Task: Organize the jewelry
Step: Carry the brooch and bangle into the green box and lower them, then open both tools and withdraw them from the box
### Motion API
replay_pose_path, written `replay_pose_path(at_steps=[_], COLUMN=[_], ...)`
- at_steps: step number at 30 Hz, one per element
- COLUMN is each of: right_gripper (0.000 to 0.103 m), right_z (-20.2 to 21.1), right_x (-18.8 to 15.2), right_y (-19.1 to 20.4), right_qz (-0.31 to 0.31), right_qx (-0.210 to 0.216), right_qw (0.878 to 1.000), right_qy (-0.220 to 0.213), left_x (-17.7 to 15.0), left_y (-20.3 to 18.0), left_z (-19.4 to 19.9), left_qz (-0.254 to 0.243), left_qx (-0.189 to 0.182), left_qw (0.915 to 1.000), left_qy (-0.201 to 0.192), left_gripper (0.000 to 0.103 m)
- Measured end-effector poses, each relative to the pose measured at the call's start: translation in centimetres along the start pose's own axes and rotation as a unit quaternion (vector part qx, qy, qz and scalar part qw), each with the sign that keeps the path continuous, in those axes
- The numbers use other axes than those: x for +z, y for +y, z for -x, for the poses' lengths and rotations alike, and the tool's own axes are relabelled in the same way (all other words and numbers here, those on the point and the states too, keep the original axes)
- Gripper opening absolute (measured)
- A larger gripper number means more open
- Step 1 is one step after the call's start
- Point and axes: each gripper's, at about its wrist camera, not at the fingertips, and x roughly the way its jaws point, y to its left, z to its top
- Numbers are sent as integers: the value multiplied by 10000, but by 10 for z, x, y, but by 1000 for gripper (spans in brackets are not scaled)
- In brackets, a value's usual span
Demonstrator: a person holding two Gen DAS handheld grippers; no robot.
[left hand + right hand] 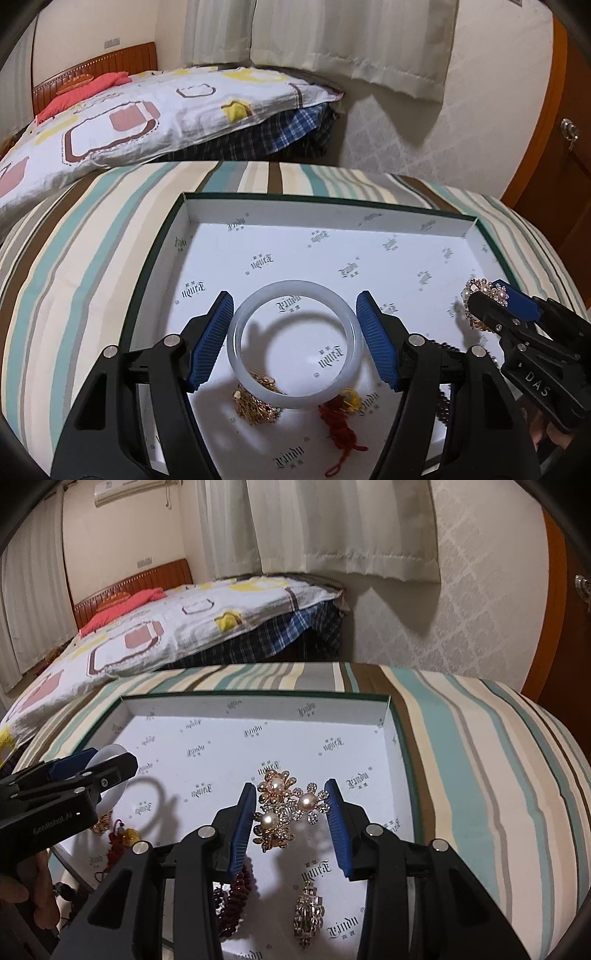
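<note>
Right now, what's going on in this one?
A person with two handheld grippers is sorting jewelry over a white-lined box on a striped surface. The left gripper holds a white bangle between its pads; the right gripper holds a pearl flower brooch. Both pieces look lifted above the box floor. A gold chain, red cord, dark red beads and a crystal brooch lie in the box.

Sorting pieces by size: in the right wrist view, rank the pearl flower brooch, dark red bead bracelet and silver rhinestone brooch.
1. pearl flower brooch, though held nearer the camera
2. dark red bead bracelet, partly hidden, so unsure
3. silver rhinestone brooch
</note>
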Motion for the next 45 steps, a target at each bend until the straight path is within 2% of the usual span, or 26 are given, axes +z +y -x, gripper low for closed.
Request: replay_pose_path(at_steps=[7, 18, 20, 21, 32, 34, 45], right_gripper=[39, 40, 45, 48, 50, 50, 50], right_z=[-12, -15, -14, -15, -13, -12, 3], right_x=[-4, -7, -7, -6, -5, -4, -2], right_y=[2, 0, 0, -1, 0, 0, 0], right_qz=[77, 34, 28, 28, 37, 45, 28], right_qx=[-24, -43, -47, -48, -15, -12, -15], right_qw=[9997, 9994, 9994, 9995, 9997, 9997, 10000], right_qy=[250, 345, 329, 320, 246, 222, -32], left_x=[-3, -2, -1, -1, 0, 0, 3], left_y=[1, 2, 2, 3, 4, 4, 10], left_z=[-12, -17, -17, -18, -17, -16, 3], left_qz=[-35, -8, -11, -6, -29, 1, 167], left_qx=[-34, -22, -38, -49, -71, -91, -208], left_qw=[9998, 9992, 9992, 9993, 9995, 9996, 9996], left_qy=[218, 389, 397, 380, 311, 278, -95], left_gripper=[67, 67, 68, 68, 70, 74, 74])
